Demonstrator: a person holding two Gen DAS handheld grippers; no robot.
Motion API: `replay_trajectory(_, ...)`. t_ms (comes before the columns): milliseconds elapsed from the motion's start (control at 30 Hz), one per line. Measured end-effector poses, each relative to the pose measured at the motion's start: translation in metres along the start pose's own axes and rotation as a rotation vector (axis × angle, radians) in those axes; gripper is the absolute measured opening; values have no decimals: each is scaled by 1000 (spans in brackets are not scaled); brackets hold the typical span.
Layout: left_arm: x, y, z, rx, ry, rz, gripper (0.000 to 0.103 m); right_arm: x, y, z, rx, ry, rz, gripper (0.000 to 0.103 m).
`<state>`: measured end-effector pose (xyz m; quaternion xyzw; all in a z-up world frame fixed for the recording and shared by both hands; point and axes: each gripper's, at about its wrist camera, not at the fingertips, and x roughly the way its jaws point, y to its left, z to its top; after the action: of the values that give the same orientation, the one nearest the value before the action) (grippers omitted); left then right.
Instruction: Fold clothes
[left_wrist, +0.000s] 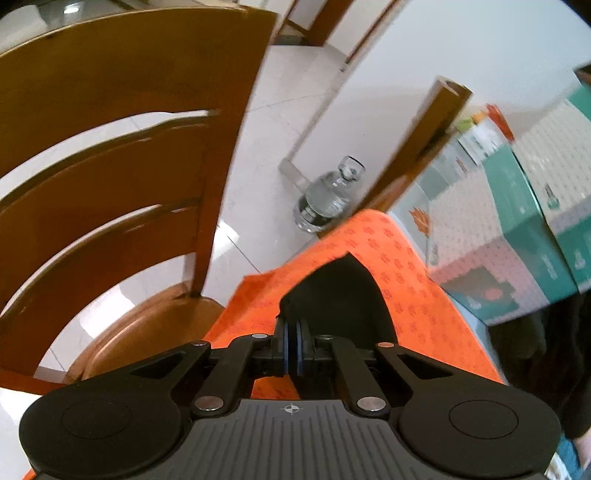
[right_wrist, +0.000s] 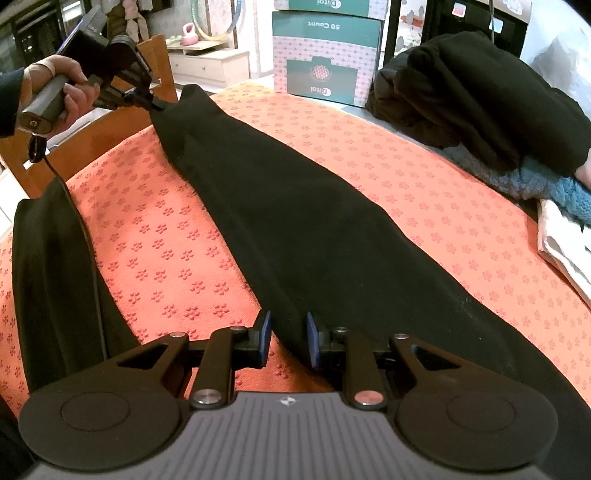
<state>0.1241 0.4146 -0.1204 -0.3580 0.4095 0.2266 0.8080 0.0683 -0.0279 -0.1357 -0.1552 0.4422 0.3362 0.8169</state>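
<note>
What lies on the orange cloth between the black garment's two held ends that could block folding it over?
Nothing visible. The black garment stretches from the left gripper to the right gripper, with bare orange cloth beside it. The pile of clothes sits clear at the far right.

Black garment (right_wrist: 295, 229); orange flower-patterned cloth (right_wrist: 166, 240); brown wooden chair (left_wrist: 110, 147); teal-and-white boxes (right_wrist: 325, 59).

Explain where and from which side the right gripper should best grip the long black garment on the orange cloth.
Probably the near end of the black garment, approached from its left edge: the right gripper already straddles that edge, and the left gripper pinches the far tip, stretching it straight.
</note>
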Motion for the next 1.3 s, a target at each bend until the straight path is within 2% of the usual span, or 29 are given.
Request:
replay_trajectory(133, -3, 10, 7, -24, -27, 25, 2, 0, 0, -1, 3, 1, 0, 24)
replay_trajectory(200, -4, 11, 10, 3, -28, 43, 2, 1, 1, -1, 3, 1, 0, 24)
replay_trajectory(333, -4, 12, 12, 14, 10, 21, 3, 1, 1, -1, 1, 2, 2, 24)
replay_trajectory(533, 9, -3, 12, 88, 45, 24, 19, 2, 1, -1, -1, 4, 5, 24)
replay_trajectory(600, 14, -10, 12, 128, 58, 28, 31, 2, 0, -1, 0, 6, 4, 24)
replay_trajectory(800, 26, -16, 15, 213, 67, 73, 39, 3, 0, -2, 2, 13, 4, 26)
replay_trajectory(933, 27, -17, 17, 243, 78, 73, 39, 3, 0, -3, -4, 22, -1, 27)
replay_trajectory(1067, 21, -17, 19, 292, 94, 46, 39, -5, 1, 0, 27, 33, -20, 27)
replay_trajectory(1300, 9, -11, 26, 434, 151, -58, 39, -25, 11, 4, 142, 42, -38, 27)
